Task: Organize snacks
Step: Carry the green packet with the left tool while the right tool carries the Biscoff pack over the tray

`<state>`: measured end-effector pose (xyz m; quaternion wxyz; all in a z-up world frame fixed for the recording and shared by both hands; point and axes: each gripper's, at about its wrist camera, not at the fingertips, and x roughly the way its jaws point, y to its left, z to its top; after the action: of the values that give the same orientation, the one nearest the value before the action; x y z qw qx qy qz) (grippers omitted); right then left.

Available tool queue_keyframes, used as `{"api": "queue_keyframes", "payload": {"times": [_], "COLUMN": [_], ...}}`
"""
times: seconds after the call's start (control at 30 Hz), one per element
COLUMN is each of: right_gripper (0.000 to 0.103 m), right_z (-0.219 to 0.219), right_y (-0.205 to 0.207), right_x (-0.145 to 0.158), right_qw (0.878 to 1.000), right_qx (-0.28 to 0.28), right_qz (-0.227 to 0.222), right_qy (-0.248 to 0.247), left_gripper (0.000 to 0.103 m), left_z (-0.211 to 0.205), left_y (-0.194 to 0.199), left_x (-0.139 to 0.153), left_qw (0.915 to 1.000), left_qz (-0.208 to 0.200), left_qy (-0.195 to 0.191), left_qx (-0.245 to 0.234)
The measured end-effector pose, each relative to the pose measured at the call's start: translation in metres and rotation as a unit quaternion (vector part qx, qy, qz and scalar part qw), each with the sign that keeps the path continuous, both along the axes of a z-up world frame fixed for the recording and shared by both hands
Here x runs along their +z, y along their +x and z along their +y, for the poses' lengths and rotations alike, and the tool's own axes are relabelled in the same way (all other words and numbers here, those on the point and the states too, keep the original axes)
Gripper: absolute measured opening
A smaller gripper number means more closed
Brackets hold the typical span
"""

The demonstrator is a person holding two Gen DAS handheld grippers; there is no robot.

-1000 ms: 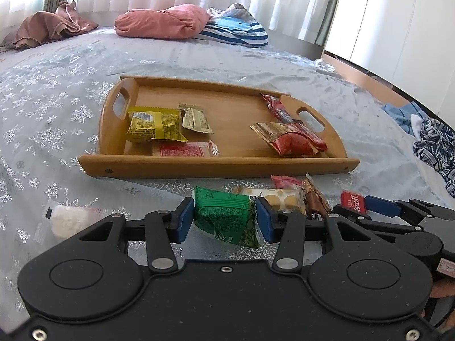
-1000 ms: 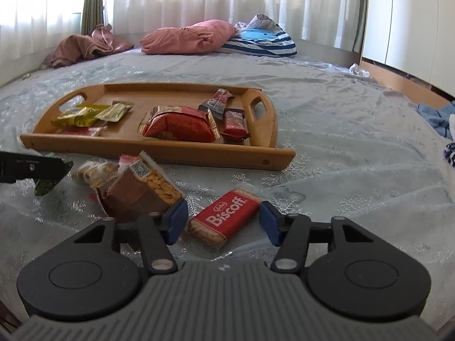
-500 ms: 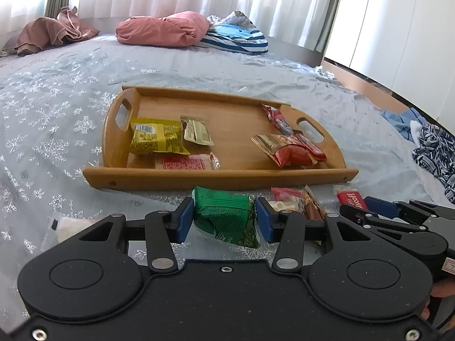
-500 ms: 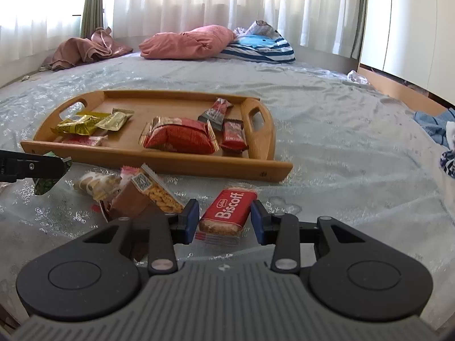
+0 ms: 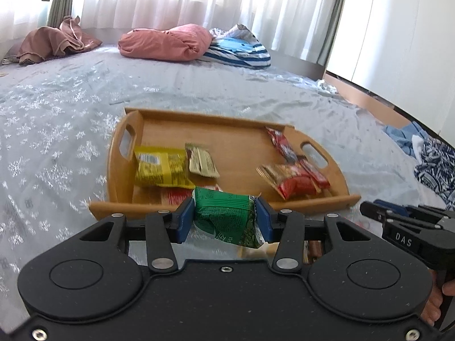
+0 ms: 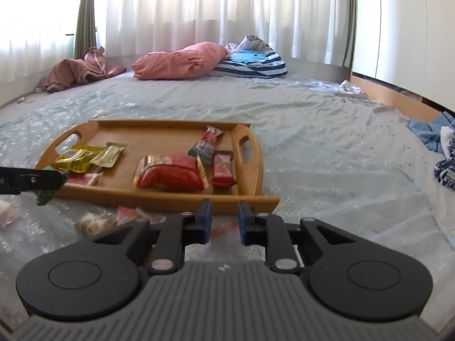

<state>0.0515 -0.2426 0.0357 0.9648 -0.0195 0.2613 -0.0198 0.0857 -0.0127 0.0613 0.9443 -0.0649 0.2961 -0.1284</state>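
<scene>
1. Tray (image 5: pixel 221 216) lies straight ahead of the left gripper (image 5: pixel 224 220) and a little below it; the near rail runs crosswise, just beyond the blue pads, so the coming move looks like a short carry forward over that rail.
2. Left gripper is clenched on a green snack packet (image 5: pixel 227 216), squeezed across its width; the crinkled foil sags below the pads, with its long side pointing forward and down.
3. Right gripper (image 6: pixel 224 218) sits lower and to the right, near the tray's right corner. Its pads stand narrowly apart with something red blurred under them; I cannot tell whether it holds anything.
4. Yellow packet (image 5: pixel 160 170) and beige packet (image 5: pixel 202 163) fill the tray's left half, red bag (image 5: pixel 293 180) the right; the middle floor is bare.
5. Loose snacks, including a biscuit roll (image 6: pixel 95 224), lie on the bed (image 6: pixel 341 170) before the tray.
</scene>
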Motion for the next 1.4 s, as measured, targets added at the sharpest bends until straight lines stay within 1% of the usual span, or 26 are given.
{"api": "queue_keyframes", "payload": {"times": [0.03, 0.1, 0.17, 0.2, 0.23, 0.27, 0.33, 0.5, 0.7, 0.73, 0.77, 0.9, 0.93, 0.97, 1.03, 1.1, 1.13, 1.17, 1.2, 1.23, 1.27, 1.33, 1.4], "right_gripper": [0.024, 0.030, 0.047, 0.047, 0.050, 0.055, 0.056, 0.060, 0.062, 0.057, 0.044, 0.039, 0.024, 0.020, 0.020, 0.020, 0.030, 0.043, 0.044, 0.049, 0.056, 0.061, 0.063], "right_z": [-0.001, -0.002, -0.002, -0.003, -0.004, -0.006, -0.008, -0.004, 0.006, 0.008, 0.009, 0.012, 0.012, 0.012, 0.012, 0.010, 0.009, 0.008, 0.008, 0.009, 0.010, 0.014, 0.016], "right_y": [0.002, 0.004, 0.005, 0.006, 0.005, 0.005, 0.002, -0.006, -0.002, -0.001, -0.001, -0.003, -0.005, -0.006, -0.006, -0.003, -0.001, -0.001, -0.002, -0.003, -0.004, -0.006, -0.006], "right_x": [0.000, -0.001, -0.005, -0.008, -0.011, -0.013, -0.018, -0.028, -0.034, -0.034, -0.034, -0.030, -0.027, -0.025, -0.020, -0.018, -0.018, -0.018, -0.019, -0.020, -0.022, -0.027, -0.031], "right_qw": [1.000, 1.000, 1.000, 1.000, 0.999, 0.999, 0.997, 0.996, 0.995, 0.995, 0.995, 0.997, 0.997, 0.998, 0.998, 0.998, 0.998, 0.997, 0.997, 0.997, 0.997, 0.997, 0.997], "right_qx": [0.000, -0.001, -0.010, -0.011, -0.012, -0.015, -0.019, -0.024, -0.042, -0.043, -0.041, -0.036, -0.038, -0.044, -0.047, -0.042, -0.039, -0.035, -0.029, -0.026, -0.024, -0.024, -0.030], "right_qz": [0.001, 0.008, 0.019, 0.025, 0.034, 0.044, 0.057, 0.072, 0.082, 0.081, 0.079, 0.066, 0.058, 0.051, 0.040, 0.048, 0.054, 0.059, 0.062, 0.065, 0.066, 0.067, 0.071], "right_qy": [0.001, 0.002, -0.001, 0.003, 0.010, 0.022, 0.040, 0.048, 0.036, 0.034, 0.032, 0.027, 0.023, 0.016, 0.011, 0.013, 0.019, 0.025, 0.030, 0.033, 0.032, 0.026, 0.029], "left_gripper": [0.044, 0.044, 0.044, 0.044, 0.044, 0.044, 0.044, 0.044, 0.044, 0.044, 0.044, 0.044, 0.044, 0.044, 0.044, 0.044, 0.044, 0.044, 0.044, 0.044, 0.044, 0.044, 0.044], "left_z": [0.001, 0.002, 0.003, 0.004, 0.004, 0.005, 0.005, 0.007, 0.007, 0.007, 0.007, 0.010, 0.011, 0.013, 0.015, 0.018, 0.019, 0.020, 0.021, 0.021, 0.022, 0.022, 0.022], "left_y": [0.001, 0.002, 0.002, 0.001, 0.001, 0.001, 0.000, 0.000, 0.001, 0.001, 0.001, 0.003, 0.004, 0.006, 0.008, 0.010, 0.010, 0.010, 0.010, 0.010, 0.011, 0.011, 0.011], "left_x": [0.001, 0.002, 0.001, 0.000, -0.002, -0.003, -0.006, -0.010, -0.010, -0.010, -0.009, -0.006, -0.005, -0.004, -0.002, 0.001, 0.002, 0.002, 0.002, 0.002, 0.002, 0.001, 0.001], "left_qw": [1.0000, 1.0000, 1.0000, 1.0000, 1.0000, 1.0000, 1.0000, 0.9999, 0.9999, 0.9999, 0.9999, 0.9999, 0.9999, 0.9999, 0.9998, 0.9997, 0.9997, 0.9997, 0.9996, 0.9996, 0.9996, 0.9995, 0.9995], "left_qz": [-0.002, -0.003, -0.001, 0.000, 0.002, 0.003, 0.008, 0.011, 0.008, 0.007, 0.005, 0.001, 0.001, 0.000, -0.002, -0.004, -0.005, -0.006, -0.007, -0.007, -0.005, -0.003, -0.003], "left_qy": [-0.001, 0.000, -0.001, -0.001, 0.001, 0.001, 0.002, 0.001, 0.001, 0.002, 0.003, 0.002, 0.000, 0.000, 0.000, -0.001, -0.001, 0.000, 0.001, 0.001, 0.000, -0.003, -0.002], "left_qx": [0.002, 0.004, 0.005, 0.004, 0.005, 0.004, 0.004, 0.006, 0.008, 0.008, 0.008, 0.012, 0.014, 0.015, 0.019, 0.023, 0.024, 0.024, 0.026, 0.027, 0.028, 0.030, 0.030]}}
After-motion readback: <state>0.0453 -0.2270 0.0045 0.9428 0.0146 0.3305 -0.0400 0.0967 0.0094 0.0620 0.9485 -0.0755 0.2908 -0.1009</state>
